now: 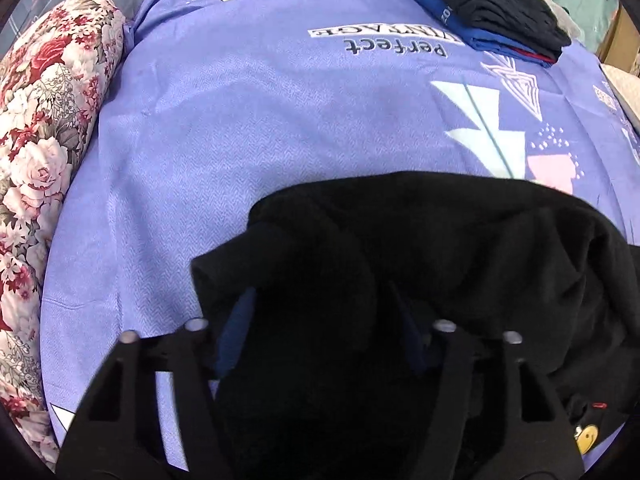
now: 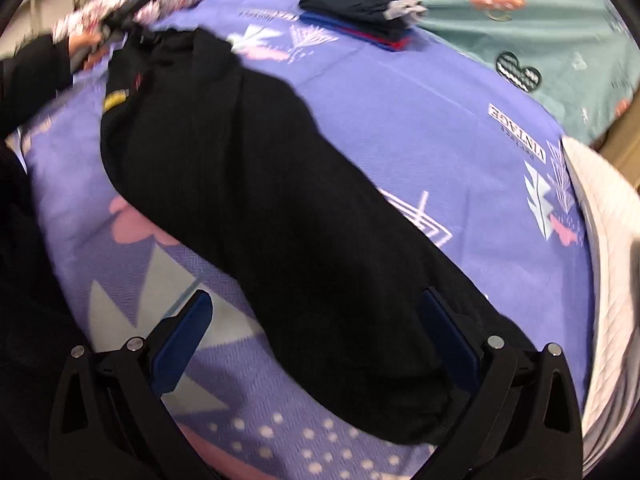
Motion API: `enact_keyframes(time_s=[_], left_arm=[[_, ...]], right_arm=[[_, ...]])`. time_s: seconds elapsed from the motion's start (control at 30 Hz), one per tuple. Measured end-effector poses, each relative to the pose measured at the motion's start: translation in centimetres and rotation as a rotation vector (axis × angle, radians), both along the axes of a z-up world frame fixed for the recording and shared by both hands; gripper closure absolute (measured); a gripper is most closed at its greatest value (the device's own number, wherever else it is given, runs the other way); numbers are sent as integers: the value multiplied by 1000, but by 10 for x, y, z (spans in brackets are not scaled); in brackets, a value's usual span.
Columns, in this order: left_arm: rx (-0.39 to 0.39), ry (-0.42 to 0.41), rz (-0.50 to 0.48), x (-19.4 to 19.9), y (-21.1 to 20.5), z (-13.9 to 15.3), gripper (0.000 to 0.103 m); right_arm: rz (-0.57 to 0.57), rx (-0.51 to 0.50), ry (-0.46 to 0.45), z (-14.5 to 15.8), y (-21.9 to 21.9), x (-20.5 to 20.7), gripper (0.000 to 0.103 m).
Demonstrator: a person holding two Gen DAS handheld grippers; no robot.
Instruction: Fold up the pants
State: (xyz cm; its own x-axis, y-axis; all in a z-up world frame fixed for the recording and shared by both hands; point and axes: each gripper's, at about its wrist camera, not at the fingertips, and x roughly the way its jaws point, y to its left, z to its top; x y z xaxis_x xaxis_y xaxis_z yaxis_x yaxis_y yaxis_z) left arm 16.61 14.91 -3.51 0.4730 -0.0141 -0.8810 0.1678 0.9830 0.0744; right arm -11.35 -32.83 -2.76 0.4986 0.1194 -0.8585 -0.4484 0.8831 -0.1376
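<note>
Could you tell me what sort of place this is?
Probably a bedroom: the black pants lie on a bed's purple printed sheet, beside a floral bolster and a stack of folded clothes.

The long black fabric pants point(image 2: 280, 208) are plain black, with a small yellow patch point(image 2: 115, 99) and a red mark near one end. They lie on a lilac-purple bed sheet point(image 1: 248, 120) printed with white and pale mint zigzag shapes, pink blotches, white dots, outlined triangles and dark lettering on a white band. The rolled floral quilt point(image 1: 44, 128) shows red and pink roses on cream with grey-green leaves. The stack of folded clothes point(image 1: 492, 12) is black on top, then royal blue, with a red edge. The teal sheet point(image 2: 520, 40) carries coral and black motifs. Each tool has a black frame and dark blue pads point(image 2: 180, 344).
</note>
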Motion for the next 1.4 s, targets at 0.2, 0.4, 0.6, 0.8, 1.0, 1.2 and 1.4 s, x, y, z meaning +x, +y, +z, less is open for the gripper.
enact_keyframes(time_s=[0.2,0.4,0.6,0.8,1.0,1.2,1.4], left_arm=[[-112,-66,77,-13,22,24,80],[-143,-160,55,-28,14,59,82],[-159,-207,56,-20,10,83,82],[-180,-225,108,-1,17,82,82],[-196,-171,190,43,28,64,79],[-170,-81,181,54,34,34,48],[-212,-47,186,76,38,24,24]], right_arm=[[-55,57,33,7,-10,19,96],[-201,216,-81,66,-55,48,96],[-347,275,-177,109,-109,110,96],[-388,260,-132,108,-133,194,96],[-470,219,-55,86,-156,305,96],[-597,216,-42,63,-172,317,31],[-676,321,-98,59,-224,256,5]])
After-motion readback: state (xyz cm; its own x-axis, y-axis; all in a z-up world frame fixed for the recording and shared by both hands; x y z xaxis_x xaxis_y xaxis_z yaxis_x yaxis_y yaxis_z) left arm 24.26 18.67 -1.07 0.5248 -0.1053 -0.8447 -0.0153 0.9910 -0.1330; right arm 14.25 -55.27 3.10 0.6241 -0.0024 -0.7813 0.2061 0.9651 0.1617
